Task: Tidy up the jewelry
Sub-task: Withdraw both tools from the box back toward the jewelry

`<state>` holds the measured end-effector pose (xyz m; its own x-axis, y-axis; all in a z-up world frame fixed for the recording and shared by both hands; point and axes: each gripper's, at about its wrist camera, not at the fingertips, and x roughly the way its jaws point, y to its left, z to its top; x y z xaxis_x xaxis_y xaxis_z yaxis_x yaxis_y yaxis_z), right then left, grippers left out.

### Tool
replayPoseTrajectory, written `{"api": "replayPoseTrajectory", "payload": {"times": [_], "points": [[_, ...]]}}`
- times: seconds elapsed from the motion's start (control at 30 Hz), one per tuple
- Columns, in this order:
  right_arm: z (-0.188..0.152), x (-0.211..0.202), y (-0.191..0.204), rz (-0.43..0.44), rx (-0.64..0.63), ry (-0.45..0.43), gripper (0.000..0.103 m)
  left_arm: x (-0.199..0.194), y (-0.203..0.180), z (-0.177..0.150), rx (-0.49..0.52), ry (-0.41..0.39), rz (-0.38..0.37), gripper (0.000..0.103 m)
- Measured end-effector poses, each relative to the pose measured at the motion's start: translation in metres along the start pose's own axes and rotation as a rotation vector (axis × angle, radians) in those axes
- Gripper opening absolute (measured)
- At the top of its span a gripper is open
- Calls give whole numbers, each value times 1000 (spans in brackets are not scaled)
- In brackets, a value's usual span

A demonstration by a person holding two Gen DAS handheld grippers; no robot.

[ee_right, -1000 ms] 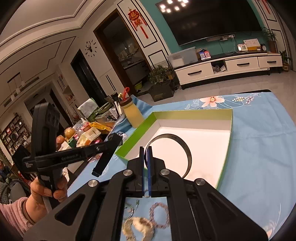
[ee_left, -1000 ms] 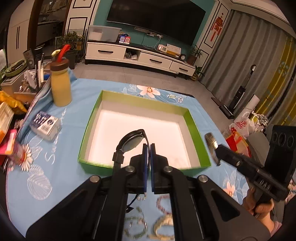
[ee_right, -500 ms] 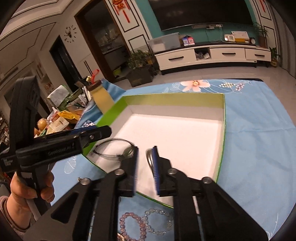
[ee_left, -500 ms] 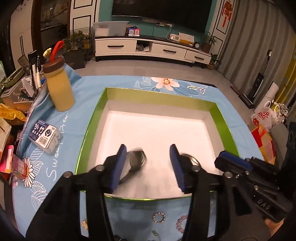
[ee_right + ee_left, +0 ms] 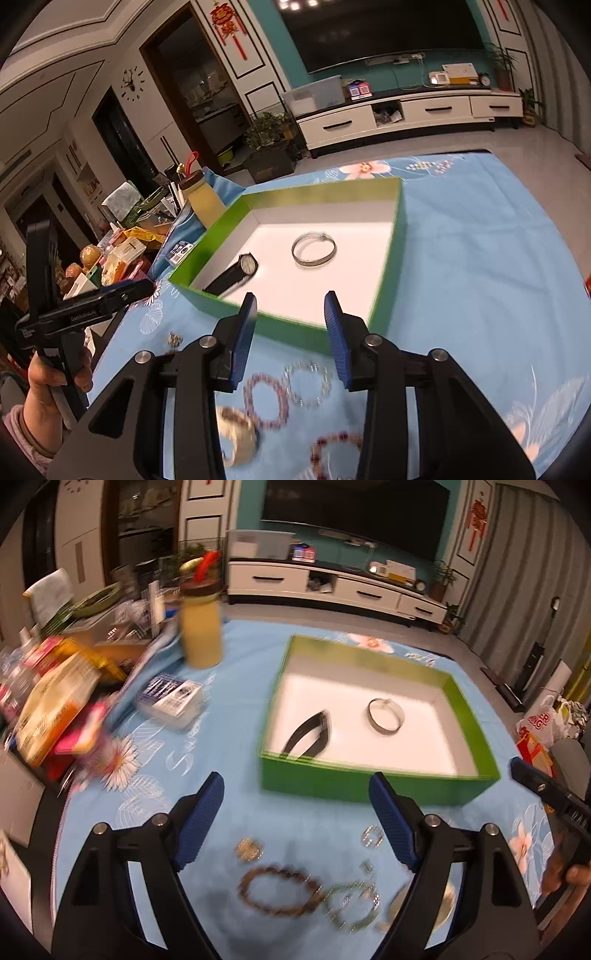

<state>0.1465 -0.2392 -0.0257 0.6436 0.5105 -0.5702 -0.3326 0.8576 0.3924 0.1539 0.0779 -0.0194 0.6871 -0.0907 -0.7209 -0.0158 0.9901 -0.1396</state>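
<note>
Counter (image 5: 236, 701) draped in blue floral cloth, living room beyond: TV wall, white low cabinet, grey curtains to the right. Green box (image 5: 373, 786) with white floor sits just ahead of both claws, near wall facing them. Inside: black watch (image 5: 310, 734) ahead-left of left claw's centre, leaning toward the box's near-left corner; silver bangle (image 5: 386, 716) lying flat, straight ahead, apart from the watch. Left claw (image 5: 295, 819) wide, jaws just been opening, nothing between the pads, hovering over bare cloth short of the box. Right claw (image 5: 291, 332) about half spread, also just been opening, nothing gripped, tips over the box's near wall. Loose pieces under and behind the tips: brown bead bracelet (image 5: 279, 886) between the left fingers, sparkly chain bracelet (image 5: 351, 904) beside it to the right, small rhinestone ring pieces (image 5: 371, 836) near the right pad; blurred, detail hard to read. Pink bead bracelet (image 5: 266, 400) and clear bead bracelet (image 5: 306, 382) between the right claw's fingers. Far left of left claw: yellow bottle (image 5: 201, 631), small printed pack (image 5: 170, 698), clutter of boxes and snacks along the counter's left edge. Open cloth to the right of the box out to the counter's edge; free strip between box front and the jewelry. Hand (image 5: 55, 387) on the other claw's handle at lower left of right view.
</note>
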Motion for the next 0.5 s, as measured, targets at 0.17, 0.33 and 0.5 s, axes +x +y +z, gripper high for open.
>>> {"api": "replayPoseTrajectory", "payload": {"times": [0.17,0.33,0.5], "points": [[-24,-21,-6,-10,41,16,39,-19,31,-37,-82,35,9,82],[-43,-36,-8,-18,63,36,39,-33,46,-66,-140,61,14,82],[-58,-47,-7,-28,68,50,39,-40,50,-87,-159,82,9,82]]}}
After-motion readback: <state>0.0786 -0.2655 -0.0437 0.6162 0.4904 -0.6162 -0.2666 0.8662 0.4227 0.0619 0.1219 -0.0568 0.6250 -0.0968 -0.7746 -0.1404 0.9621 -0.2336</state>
